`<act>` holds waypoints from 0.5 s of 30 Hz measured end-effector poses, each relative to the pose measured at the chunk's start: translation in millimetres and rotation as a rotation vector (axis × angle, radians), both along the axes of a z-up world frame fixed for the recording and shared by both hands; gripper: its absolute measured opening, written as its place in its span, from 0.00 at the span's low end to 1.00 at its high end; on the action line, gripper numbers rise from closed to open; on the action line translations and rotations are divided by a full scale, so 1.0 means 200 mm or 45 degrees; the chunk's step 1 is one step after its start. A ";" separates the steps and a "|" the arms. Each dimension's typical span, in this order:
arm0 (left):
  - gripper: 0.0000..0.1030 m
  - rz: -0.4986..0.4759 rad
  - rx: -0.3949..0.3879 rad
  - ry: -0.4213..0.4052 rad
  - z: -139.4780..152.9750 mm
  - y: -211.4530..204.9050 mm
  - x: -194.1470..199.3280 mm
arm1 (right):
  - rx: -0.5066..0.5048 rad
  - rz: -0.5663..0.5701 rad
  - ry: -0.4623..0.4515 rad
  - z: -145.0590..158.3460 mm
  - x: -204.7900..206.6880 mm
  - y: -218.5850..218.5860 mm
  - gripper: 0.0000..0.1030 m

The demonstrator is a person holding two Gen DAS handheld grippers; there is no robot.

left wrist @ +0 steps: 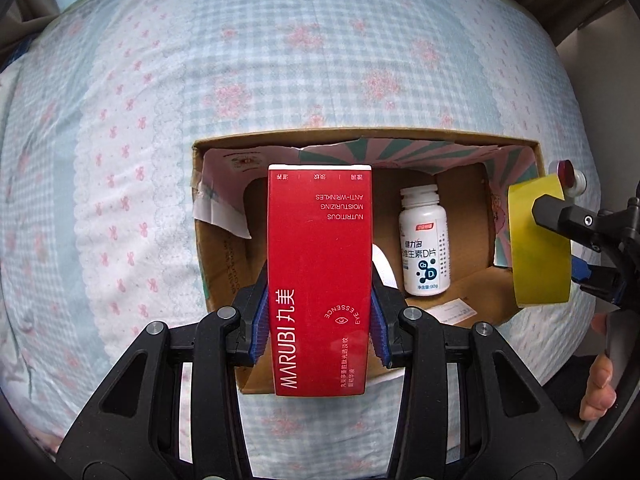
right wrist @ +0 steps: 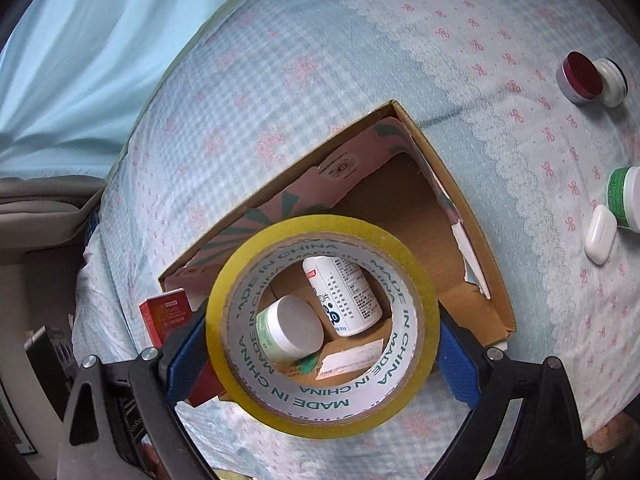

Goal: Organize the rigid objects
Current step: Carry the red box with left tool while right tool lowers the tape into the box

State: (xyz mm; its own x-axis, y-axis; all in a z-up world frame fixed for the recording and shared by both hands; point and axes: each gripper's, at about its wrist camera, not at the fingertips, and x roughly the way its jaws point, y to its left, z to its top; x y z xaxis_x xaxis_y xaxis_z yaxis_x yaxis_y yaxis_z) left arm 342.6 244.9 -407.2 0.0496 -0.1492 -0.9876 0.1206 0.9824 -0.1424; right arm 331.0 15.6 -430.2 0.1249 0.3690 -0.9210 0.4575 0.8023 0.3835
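My left gripper point(left wrist: 320, 316) is shut on a red MARUBI carton point(left wrist: 320, 240), blue pads pressing both long sides, and points down over an open cardboard box point(left wrist: 360, 136) on the bed. A white vitamin bottle point(left wrist: 424, 248) lies inside the box. My right gripper point(right wrist: 322, 352) is shut on a yellow tape roll point(right wrist: 324, 404), held above the same box point(right wrist: 400, 208). Through the roll's hole I see the white bottle point(right wrist: 348, 296) and a small green-labelled jar point(right wrist: 292, 328). In the left wrist view the tape roll point(left wrist: 536, 240) and right gripper point(left wrist: 576, 248) hang at the box's right edge.
A checked, flowered bedspread point(left wrist: 280, 60) lies under everything. On it, right of the box, lie a red-lidded jar point(right wrist: 582, 78), a white earbud case point(right wrist: 600, 234) and a green-labelled bottle point(right wrist: 624, 196). A person's fingers point(left wrist: 600, 384) show at the right. Dark furniture lies beyond the bed's edge.
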 end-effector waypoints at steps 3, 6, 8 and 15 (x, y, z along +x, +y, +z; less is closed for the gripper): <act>0.36 -0.100 0.025 0.031 -0.08 -0.07 0.03 | -0.005 -0.045 0.028 -0.07 0.03 -0.03 0.94; 0.36 -0.196 0.040 0.047 -0.14 -0.12 0.05 | -0.019 -0.044 0.050 -0.12 0.05 -0.03 0.94; 0.36 -0.230 0.048 0.047 -0.15 -0.13 0.07 | -0.033 -0.037 0.044 -0.13 0.06 -0.02 0.94; 0.71 -0.319 0.050 0.016 -0.12 -0.15 0.10 | -0.157 0.059 0.047 -0.14 0.12 0.01 1.00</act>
